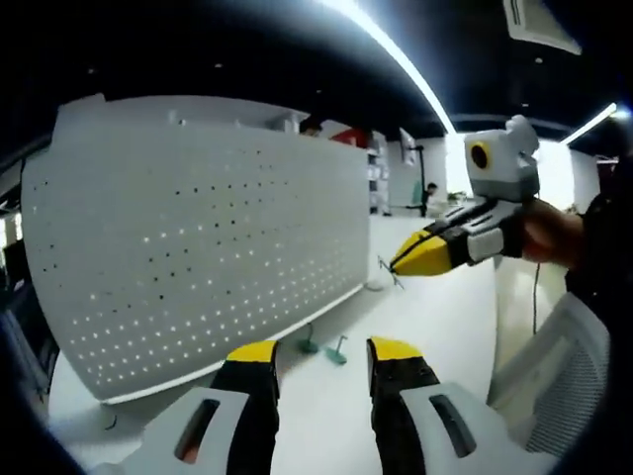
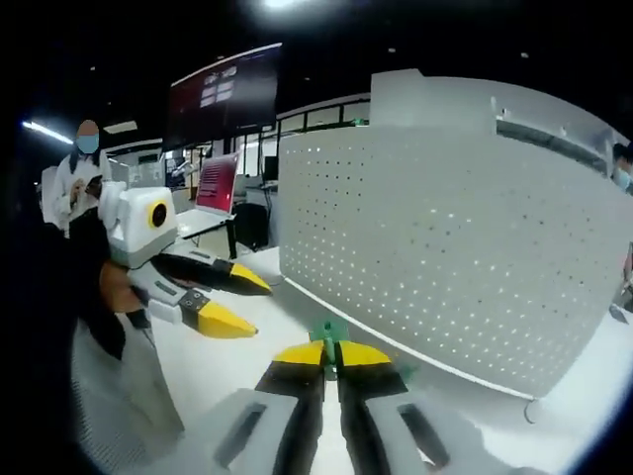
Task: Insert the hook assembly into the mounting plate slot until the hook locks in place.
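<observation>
green hook mostly hidden between right tongs

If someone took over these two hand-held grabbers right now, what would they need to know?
Left gripper: jaws open, holding nothing.
Right gripper: jaws shut on a small green hook, raised above the white table.
Two more green hooks lie on the table by the foot of the white pegboard, which stands upright.
Done: one hook picked up.
Left: carry it to the pegboard, push it into a slot until it locks.
</observation>
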The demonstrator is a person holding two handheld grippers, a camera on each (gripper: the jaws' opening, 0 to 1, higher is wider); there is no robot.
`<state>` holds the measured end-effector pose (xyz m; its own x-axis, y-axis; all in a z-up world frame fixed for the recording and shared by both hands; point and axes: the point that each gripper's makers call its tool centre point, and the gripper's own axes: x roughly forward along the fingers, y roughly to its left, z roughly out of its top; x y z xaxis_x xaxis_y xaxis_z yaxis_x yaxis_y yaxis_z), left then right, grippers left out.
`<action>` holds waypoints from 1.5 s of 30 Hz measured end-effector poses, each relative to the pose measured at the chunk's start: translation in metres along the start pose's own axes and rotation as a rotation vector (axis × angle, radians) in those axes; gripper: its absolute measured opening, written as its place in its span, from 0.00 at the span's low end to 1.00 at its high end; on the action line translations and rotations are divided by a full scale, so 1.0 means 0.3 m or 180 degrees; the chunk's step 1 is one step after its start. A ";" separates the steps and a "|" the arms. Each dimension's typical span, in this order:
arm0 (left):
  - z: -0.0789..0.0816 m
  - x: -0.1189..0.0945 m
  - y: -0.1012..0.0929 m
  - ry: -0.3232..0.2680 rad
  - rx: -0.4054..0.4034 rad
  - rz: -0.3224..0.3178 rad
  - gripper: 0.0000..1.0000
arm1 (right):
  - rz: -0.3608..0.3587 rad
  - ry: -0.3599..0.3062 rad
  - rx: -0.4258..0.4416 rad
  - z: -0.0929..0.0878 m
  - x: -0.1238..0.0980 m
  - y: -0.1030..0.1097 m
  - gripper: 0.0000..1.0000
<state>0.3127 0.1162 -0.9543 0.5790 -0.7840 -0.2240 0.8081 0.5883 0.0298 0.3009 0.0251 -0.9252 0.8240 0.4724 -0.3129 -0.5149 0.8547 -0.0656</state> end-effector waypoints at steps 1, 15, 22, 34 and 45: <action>0.000 0.000 0.001 -0.0003 0.0005 0.0008 0.35 | -0.0041 -0.0034 0.0001 0.010 -0.001 -0.009 0.01; -0.020 0.001 -0.001 -0.0006 -0.0014 0.0024 0.35 | -0.0660 -0.0596 0.0255 0.188 -0.017 -0.202 0.01; -0.028 0.005 -0.002 0.0004 -0.0018 0.0002 0.34 | -0.0966 -0.0830 0.0180 0.291 -0.026 -0.322 0.01; -0.038 0.002 0.017 0.0015 -0.0060 0.0032 0.34 | -0.1318 -0.1196 0.0257 0.426 -0.023 -0.472 0.01; -0.057 0.008 0.024 0.0064 -0.0074 0.0020 0.33 | -0.1473 -0.1427 0.0404 0.489 0.028 -0.544 0.01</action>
<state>0.3180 0.1219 -0.9714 0.5815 -0.7763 -0.2436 0.8016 0.5978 0.0086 0.4265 -0.0790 -0.7781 0.9865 0.0702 0.1478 -0.0743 0.9970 0.0222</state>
